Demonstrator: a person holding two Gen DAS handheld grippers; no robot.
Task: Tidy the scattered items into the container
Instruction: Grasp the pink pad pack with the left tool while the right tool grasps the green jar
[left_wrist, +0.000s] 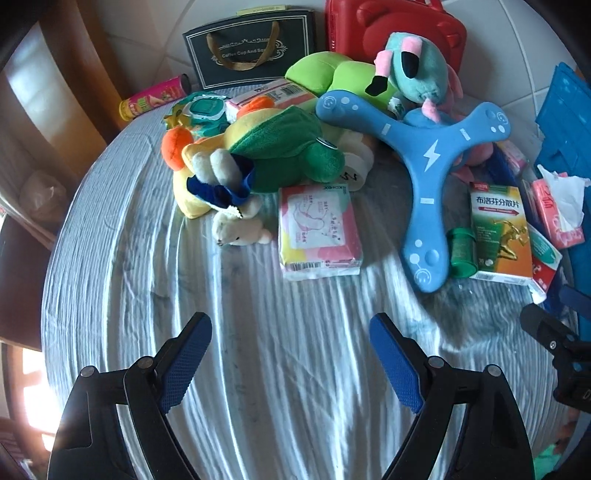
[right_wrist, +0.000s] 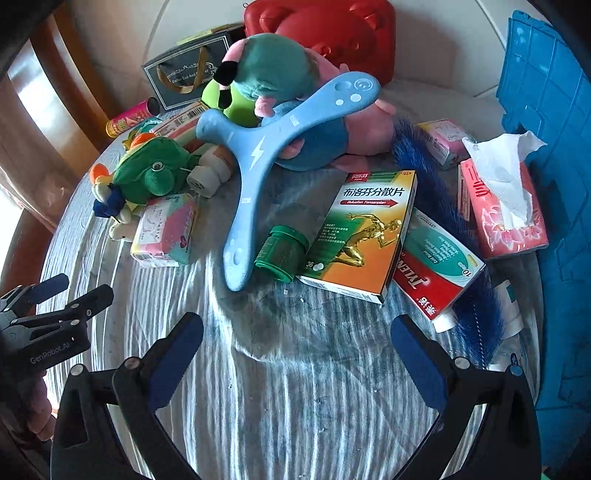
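Scattered items lie on a round table with a pale striped cloth (left_wrist: 258, 350). A blue three-armed boomerang (left_wrist: 428, 166) (right_wrist: 258, 158) rests across a teal and pink plush (left_wrist: 417, 70) (right_wrist: 269, 70). A green turtle plush (left_wrist: 284, 151) (right_wrist: 151, 170), a pink wipes pack (left_wrist: 317, 229) (right_wrist: 164, 230), a green jar (right_wrist: 282, 253) and an orange-green medicine box (right_wrist: 364, 229) (left_wrist: 500, 232) lie nearby. My left gripper (left_wrist: 291, 332) is open above bare cloth, short of the wipes pack. My right gripper (right_wrist: 295, 332) is open too, short of the jar and box. The blue crate (right_wrist: 554, 147) (left_wrist: 565, 122) stands at the right.
A red case (right_wrist: 325, 37), a dark gift bag (left_wrist: 251, 48) and a chip can (left_wrist: 155, 98) sit at the back. A pink tissue pack (right_wrist: 502, 206), a red-white box (right_wrist: 439, 266) and a blue fuzzy brush (right_wrist: 443, 206) crowd the right side. Wooden furniture stands at the left.
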